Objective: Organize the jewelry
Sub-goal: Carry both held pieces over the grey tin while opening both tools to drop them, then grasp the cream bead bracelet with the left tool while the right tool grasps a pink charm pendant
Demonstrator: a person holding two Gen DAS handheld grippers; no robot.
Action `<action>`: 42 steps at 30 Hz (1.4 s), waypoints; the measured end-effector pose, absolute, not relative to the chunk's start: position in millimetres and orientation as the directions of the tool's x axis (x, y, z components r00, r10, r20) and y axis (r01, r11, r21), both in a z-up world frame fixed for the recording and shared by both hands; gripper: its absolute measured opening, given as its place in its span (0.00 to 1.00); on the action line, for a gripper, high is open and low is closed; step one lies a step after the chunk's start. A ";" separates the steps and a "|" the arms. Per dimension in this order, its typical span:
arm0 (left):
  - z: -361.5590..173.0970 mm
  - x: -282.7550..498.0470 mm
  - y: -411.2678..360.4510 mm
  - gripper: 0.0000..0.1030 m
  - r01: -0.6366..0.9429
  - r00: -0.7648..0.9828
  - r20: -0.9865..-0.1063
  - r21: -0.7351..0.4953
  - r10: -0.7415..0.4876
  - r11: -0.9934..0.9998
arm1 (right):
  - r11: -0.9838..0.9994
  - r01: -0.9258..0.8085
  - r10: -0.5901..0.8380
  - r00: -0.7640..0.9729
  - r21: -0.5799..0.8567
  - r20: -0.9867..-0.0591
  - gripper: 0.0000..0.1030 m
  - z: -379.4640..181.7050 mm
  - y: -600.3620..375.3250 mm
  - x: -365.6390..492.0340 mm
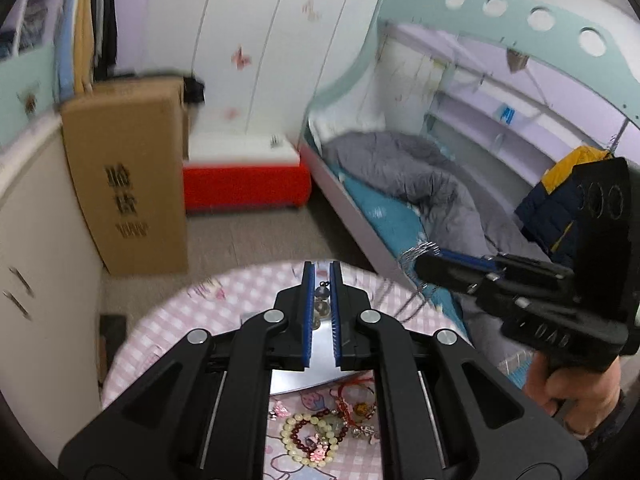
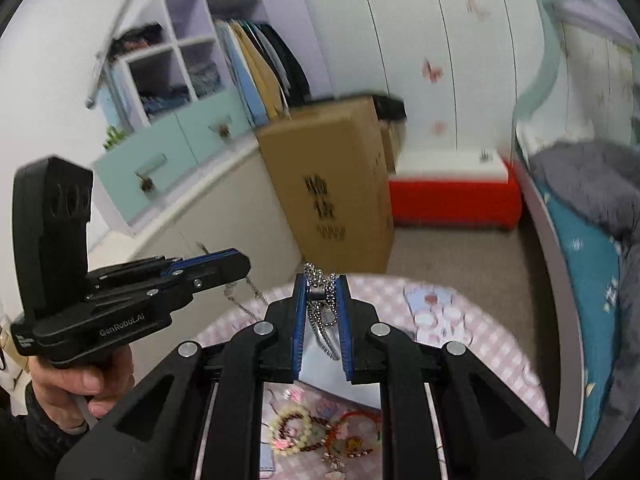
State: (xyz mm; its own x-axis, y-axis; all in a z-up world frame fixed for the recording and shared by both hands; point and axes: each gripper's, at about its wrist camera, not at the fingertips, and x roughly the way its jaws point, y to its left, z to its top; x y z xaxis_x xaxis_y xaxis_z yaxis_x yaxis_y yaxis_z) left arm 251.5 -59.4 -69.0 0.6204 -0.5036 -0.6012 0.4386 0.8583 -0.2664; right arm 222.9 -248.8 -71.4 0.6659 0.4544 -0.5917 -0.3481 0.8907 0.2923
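Note:
My left gripper (image 1: 322, 276) is shut on a dark beaded bracelet (image 1: 321, 300) held above the round pink-checked table (image 1: 192, 312). My right gripper (image 2: 322, 284) is shut on a silver ball-chain necklace (image 2: 324, 312) that hangs in loops between its jaws. The right gripper also shows in the left wrist view (image 1: 424, 258), with the chain dangling below it (image 1: 412, 300). The left gripper shows at the left of the right wrist view (image 2: 240, 266), with a chain hanging from it (image 2: 244, 296). Cream, dark red and red bracelets (image 1: 316, 436) lie in a pile on the table, also in the right wrist view (image 2: 320, 432).
A grey-white tray or box (image 1: 304, 380) lies on the table under the left gripper. Beyond the table stand a tall cardboard box (image 1: 128, 176), a red and white stool (image 1: 244, 176), white cupboards (image 1: 36, 240) and a bed with a grey quilt (image 1: 420, 184).

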 end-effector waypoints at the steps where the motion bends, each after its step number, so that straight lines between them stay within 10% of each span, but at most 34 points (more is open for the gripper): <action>1: -79.2 257.5 -61.6 0.08 0.432 0.603 -0.621 -0.273 -0.500 0.860 | 0.892 -0.338 0.452 0.653 0.300 -0.608 0.13 -78.7 -248.2 227.7; 3: -104.6 274.9 -67.0 0.21 0.399 0.553 -0.690 -0.272 -0.467 0.876 | 0.903 -0.294 0.430 0.622 0.313 -0.654 0.16 -101.7 -251.6 239.2; 4: -115.2 281.4 -67.3 0.54 0.373 0.533 -0.722 -0.266 -0.440 0.889 | 0.905 -0.282 0.426 0.613 0.320 -0.665 0.16 -105.7 -252.6 243.2; 6: -127.9 283.8 -59.0 0.87 0.318 0.551 -0.727 -0.271 -0.410 0.909 | 0.916 -0.239 0.399 0.602 0.321 -0.692 0.39 -118.6 -255.9 248.5; 9: -129.8 279.2 -42.2 0.89 0.256 0.609 -0.716 -0.229 -0.340 0.939 | 0.936 -0.197 0.349 0.639 0.292 -0.686 0.93 -123.2 -261.5 244.1; 32: -97.8 153.2 -0.6 0.90 0.148 0.829 -0.538 -0.048 -0.150 0.988 | 0.963 -0.094 0.216 0.825 0.251 -0.521 0.93 -65.9 -273.7 133.1; 42: -159.1 129.5 -8.1 0.90 0.190 0.742 -0.647 -0.047 -0.174 0.981 | 0.983 -0.041 0.145 0.777 0.180 -0.613 0.93 -116.8 -270.0 91.2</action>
